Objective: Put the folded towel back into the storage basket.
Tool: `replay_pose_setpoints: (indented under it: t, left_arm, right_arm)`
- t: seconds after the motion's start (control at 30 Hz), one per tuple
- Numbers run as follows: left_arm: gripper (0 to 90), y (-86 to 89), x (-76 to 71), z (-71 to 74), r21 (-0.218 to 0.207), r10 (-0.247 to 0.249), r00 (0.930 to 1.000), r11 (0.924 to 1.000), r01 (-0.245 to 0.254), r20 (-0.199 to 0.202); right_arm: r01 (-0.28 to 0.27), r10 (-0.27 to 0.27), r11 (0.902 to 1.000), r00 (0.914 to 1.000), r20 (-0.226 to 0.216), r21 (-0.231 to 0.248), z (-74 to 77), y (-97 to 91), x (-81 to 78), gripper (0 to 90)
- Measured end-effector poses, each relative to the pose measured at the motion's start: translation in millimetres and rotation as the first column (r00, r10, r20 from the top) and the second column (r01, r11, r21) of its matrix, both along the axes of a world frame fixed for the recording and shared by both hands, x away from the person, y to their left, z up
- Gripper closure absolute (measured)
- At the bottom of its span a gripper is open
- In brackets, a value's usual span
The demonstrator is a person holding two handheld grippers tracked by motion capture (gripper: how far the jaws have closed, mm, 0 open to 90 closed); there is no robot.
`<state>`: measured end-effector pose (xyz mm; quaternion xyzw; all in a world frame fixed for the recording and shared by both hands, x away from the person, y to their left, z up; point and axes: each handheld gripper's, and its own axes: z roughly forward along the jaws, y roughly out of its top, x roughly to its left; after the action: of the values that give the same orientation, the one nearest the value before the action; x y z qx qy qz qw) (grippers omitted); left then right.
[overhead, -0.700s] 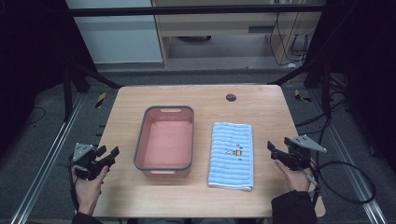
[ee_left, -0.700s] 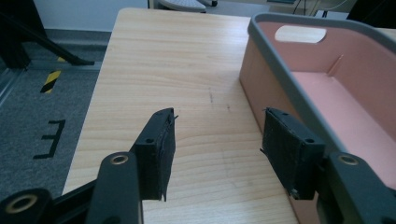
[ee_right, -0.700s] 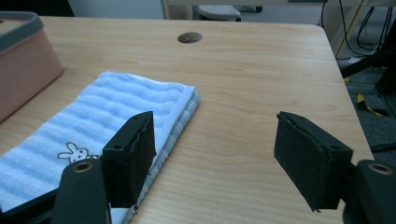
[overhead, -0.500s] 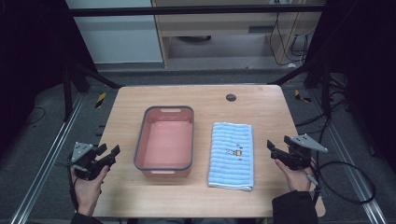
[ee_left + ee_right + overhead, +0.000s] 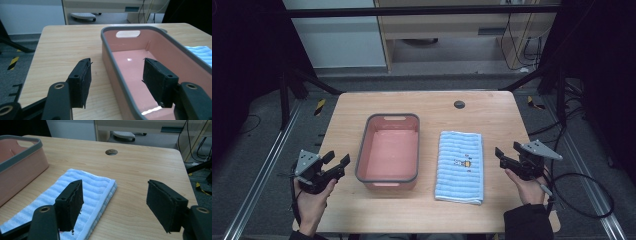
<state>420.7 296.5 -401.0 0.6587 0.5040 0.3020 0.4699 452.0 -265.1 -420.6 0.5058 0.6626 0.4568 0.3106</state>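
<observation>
1 wooden table over grey floor

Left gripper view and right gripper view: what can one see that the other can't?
The left gripper view looks down into the pink tub, with its handle slot at the far end and its shiny floor. The right gripper view has the round hole in the table and the blue towel's thick folded edge. Both have the tub, some towel, the wooden table and two open black jaws holding nothing.
</observation>
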Motion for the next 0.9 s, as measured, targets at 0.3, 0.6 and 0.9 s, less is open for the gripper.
replay_pose_setpoints:
  t: [0.3,0.6,0.9]
  left_arm:
    - [38.3,-23.7,-1.0,10.4,0.015,-0.050,0.9986,0.9986,0.050,0.014]
    - [39.6,-41.5,-1.2,17.6,0.025,-0.078,0.9965,0.9967,0.077,0.032]
    - [39.7,-60.0,1.7,20.1,0.022,-0.108,0.9934,0.9939,0.108,0.037]
  right_arm:
    - [-0.025,0.025,0.9996,0.9997,0.002,0.010,11.6,0.8,3.0,30.2]
    - [-0.031,0.030,0.9993,0.9993,0.023,0.021,29.7,2.6,5.8,30.8]
    - [-0.043,0.043,0.9991,0.9985,0.033,0.000,45.1,8.0,10.7,30.3]
